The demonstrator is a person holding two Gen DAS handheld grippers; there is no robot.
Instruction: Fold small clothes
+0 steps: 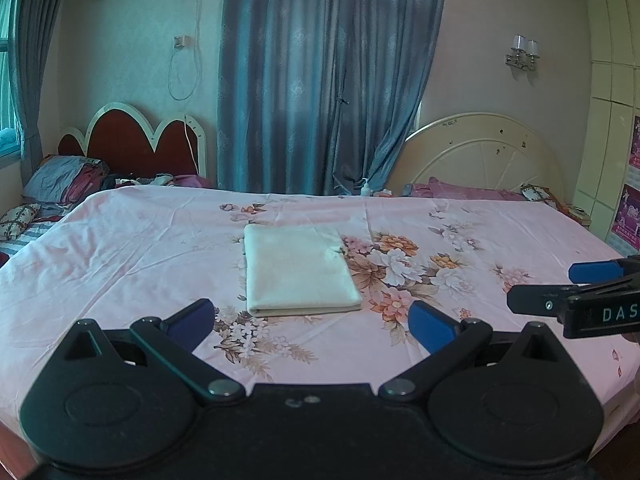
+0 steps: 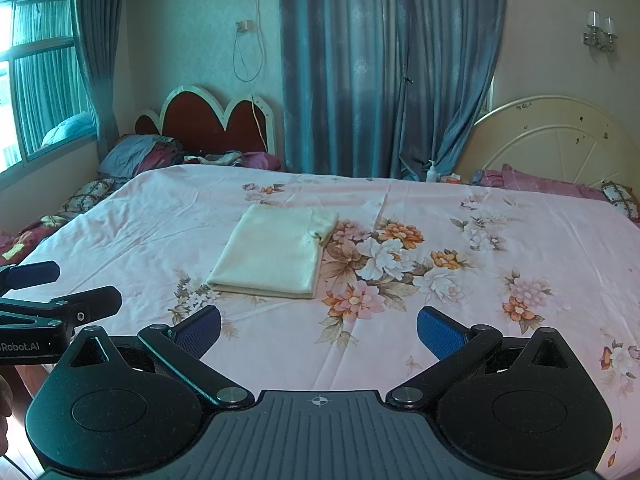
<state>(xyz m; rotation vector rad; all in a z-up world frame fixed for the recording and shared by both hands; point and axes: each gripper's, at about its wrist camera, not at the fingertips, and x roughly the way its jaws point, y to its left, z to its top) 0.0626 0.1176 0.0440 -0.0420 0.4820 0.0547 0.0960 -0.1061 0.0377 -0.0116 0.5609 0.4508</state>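
A cream garment (image 1: 298, 270) lies folded into a flat rectangle on the pink floral bedsheet (image 1: 120, 248). It also shows in the right wrist view (image 2: 276, 254), left of centre. My left gripper (image 1: 312, 320) is open and empty, held just short of the garment's near edge. My right gripper (image 2: 318, 330) is open and empty, above the sheet to the right of the garment. The right gripper also shows at the right edge of the left wrist view (image 1: 560, 284). The left gripper shows at the left edge of the right wrist view (image 2: 60, 288).
Pillows and bedding (image 1: 60, 180) are piled at the far left by a red headboard (image 1: 140, 140). A cream headboard (image 1: 480, 156) and pink pillows (image 1: 468, 192) stand at the far right. Blue curtains (image 1: 320, 80) hang behind the bed. A bottle (image 2: 432, 170) stands beyond it.
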